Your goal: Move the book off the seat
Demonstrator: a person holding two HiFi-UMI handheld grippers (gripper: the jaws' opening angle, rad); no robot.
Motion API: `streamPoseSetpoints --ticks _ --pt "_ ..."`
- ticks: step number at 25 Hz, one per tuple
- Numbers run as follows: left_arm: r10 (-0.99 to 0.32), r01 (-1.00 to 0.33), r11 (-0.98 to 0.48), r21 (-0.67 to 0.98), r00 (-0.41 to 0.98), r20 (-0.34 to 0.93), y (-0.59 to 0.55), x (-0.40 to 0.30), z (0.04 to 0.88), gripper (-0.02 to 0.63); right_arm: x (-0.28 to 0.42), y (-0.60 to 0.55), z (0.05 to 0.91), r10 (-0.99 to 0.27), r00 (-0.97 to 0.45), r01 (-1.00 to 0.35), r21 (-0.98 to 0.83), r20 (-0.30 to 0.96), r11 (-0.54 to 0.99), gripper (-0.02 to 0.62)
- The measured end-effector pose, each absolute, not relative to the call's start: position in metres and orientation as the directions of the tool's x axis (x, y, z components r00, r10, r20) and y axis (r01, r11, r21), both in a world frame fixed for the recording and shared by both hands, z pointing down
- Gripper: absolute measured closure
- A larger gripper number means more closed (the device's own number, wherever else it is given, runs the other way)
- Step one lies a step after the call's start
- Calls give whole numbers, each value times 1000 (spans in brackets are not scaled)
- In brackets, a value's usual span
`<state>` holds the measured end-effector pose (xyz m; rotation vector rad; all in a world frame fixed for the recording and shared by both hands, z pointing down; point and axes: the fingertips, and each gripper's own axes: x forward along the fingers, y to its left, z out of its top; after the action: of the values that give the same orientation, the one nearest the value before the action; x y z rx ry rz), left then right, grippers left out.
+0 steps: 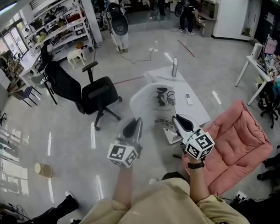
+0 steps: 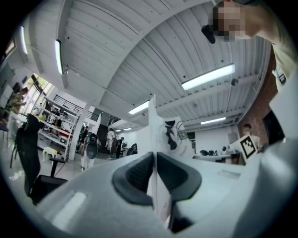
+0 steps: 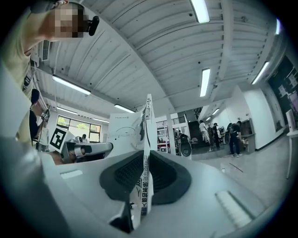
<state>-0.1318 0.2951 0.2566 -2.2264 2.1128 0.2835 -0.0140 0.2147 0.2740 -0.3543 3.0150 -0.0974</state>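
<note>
A white open book (image 1: 162, 101) hangs in the air over the grey floor, held level between my two grippers. My left gripper (image 1: 134, 125) is shut on its near left edge, and my right gripper (image 1: 177, 119) is shut on its near right edge. In the left gripper view the dark pads (image 2: 135, 175) pinch a thin white cover (image 2: 156, 128) that stands edge-on. The right gripper view shows its pads (image 3: 165, 174) clamped on the printed edge of the book (image 3: 145, 139). The pink seat (image 1: 240, 140) lies to the right, with nothing on it.
A black office chair (image 1: 92, 96) stands on the floor to the left. Shelves (image 1: 56, 23) line the far left wall, and a white desk (image 1: 254, 67) stands at the right. A small round thing (image 1: 44, 170) sits on the floor at lower left. People stand far back.
</note>
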Motion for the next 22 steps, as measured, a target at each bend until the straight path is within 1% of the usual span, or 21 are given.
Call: streamPoseSetpoints --ticks 2,6,13,17,22 --pt "-984 -995 -22 96 5 -177 313 -171 258 577 -55 229 273 -193 -978 -187 -70 -80 980 554" --pt "-980 -992 44 121 -66 -186 327 -211 264 577 -100 236 275 -126 -990 -123 -58 -60 991 554" --pt "-971 -983 143 111 -161 -177 311 -300 275 577 -196 213 286 -9 -998 -4 -76 -62 997 554" --pt "-963 -976 195 97 -209 -168 268 -349 251 577 -248 168 266 41 -997 47 -80 -71 996 554" --pt "-954 -968 235 92 -248 -168 192 -384 226 577 -294 82 244 97 -991 105 -83 -90 991 554"
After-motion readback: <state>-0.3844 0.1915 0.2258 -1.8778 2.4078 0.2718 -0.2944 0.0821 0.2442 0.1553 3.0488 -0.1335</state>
